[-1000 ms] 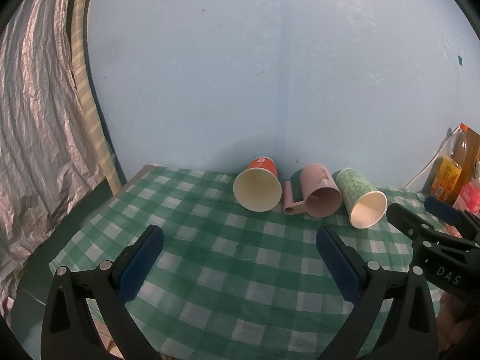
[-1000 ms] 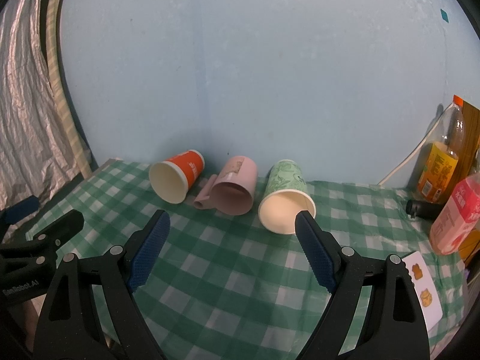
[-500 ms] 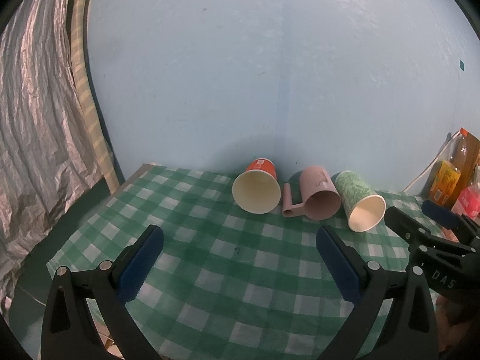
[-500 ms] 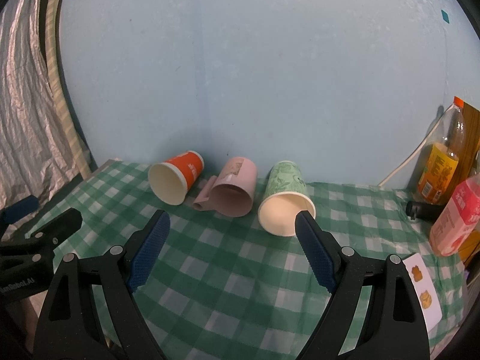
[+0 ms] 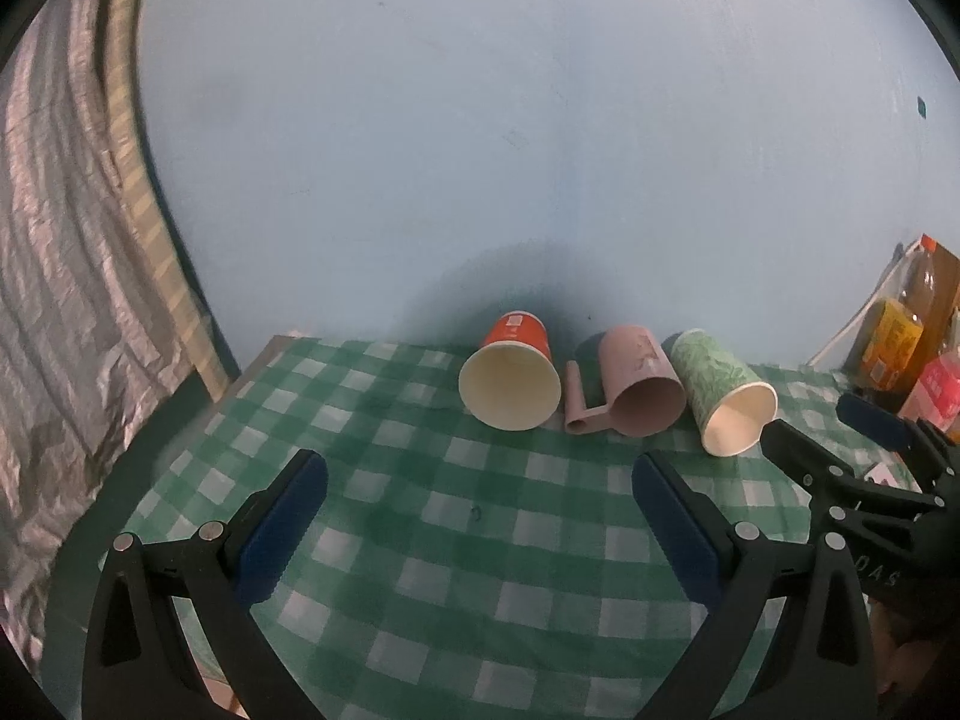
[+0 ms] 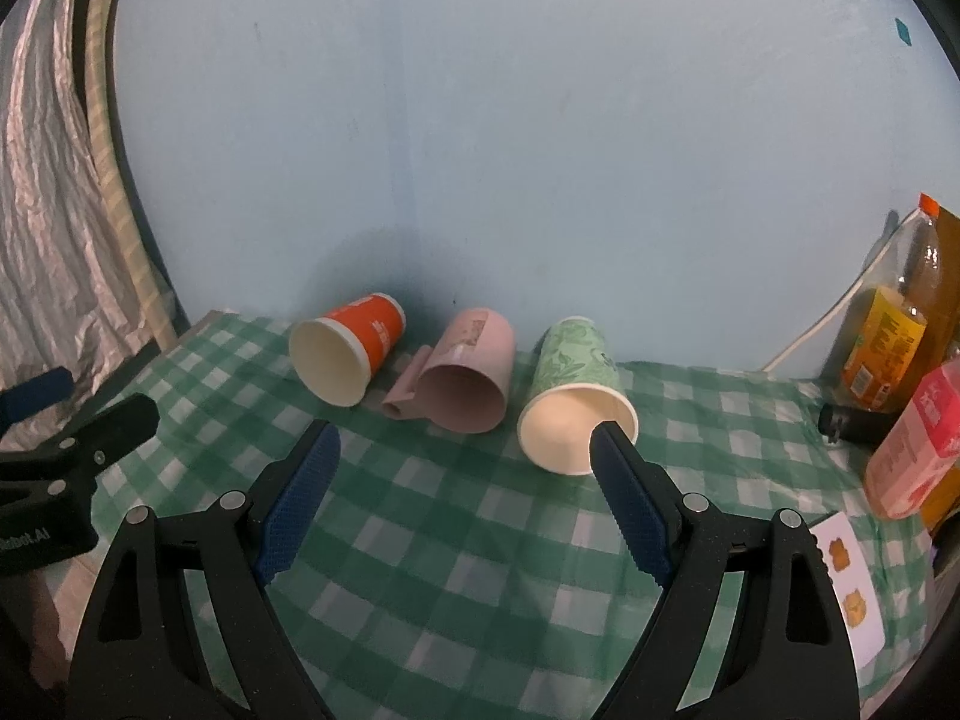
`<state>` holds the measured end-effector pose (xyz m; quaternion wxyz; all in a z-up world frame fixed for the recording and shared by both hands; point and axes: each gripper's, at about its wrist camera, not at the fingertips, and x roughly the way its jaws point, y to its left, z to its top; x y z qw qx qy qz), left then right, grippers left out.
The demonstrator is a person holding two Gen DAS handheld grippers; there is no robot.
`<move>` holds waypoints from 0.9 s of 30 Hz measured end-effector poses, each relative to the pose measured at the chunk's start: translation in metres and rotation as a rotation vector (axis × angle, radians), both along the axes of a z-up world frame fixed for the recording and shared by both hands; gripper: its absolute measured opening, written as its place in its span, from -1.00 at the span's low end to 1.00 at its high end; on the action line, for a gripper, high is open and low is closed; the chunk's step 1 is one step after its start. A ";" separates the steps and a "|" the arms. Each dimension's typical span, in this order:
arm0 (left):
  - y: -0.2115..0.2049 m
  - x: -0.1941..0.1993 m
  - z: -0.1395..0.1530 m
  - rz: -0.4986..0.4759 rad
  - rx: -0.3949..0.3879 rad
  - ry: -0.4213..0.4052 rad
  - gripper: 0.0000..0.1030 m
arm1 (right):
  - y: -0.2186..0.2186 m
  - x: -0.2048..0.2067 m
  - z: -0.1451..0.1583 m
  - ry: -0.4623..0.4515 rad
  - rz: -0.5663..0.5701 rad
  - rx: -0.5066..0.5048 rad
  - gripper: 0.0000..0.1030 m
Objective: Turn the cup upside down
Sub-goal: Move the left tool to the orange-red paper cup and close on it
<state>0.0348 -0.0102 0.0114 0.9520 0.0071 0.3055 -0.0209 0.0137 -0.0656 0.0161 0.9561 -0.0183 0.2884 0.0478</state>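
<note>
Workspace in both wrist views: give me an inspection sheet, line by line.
Surface: green-and-white checked tablecloth, lying flat on the table.
Job's things: orange paper cup, pink mug and green patterned paper cup, all on their sides in a row near the wall, mouths toward the cameras.
Clutter: juice bottle, pink carton, small black object, white card with orange pictures, all at the right edge.
Grippers: left hand-held gripper open, empty; right hand-held gripper open, empty; both short of the cups.
Cables: white cable along the wall.
Surroundings: light blue wall; silver sheeting on the left.
</note>
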 end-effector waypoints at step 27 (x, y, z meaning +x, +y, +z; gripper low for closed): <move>-0.006 0.226 -0.014 -0.096 0.069 0.404 0.99 | -0.014 0.195 0.013 0.444 0.136 0.365 0.66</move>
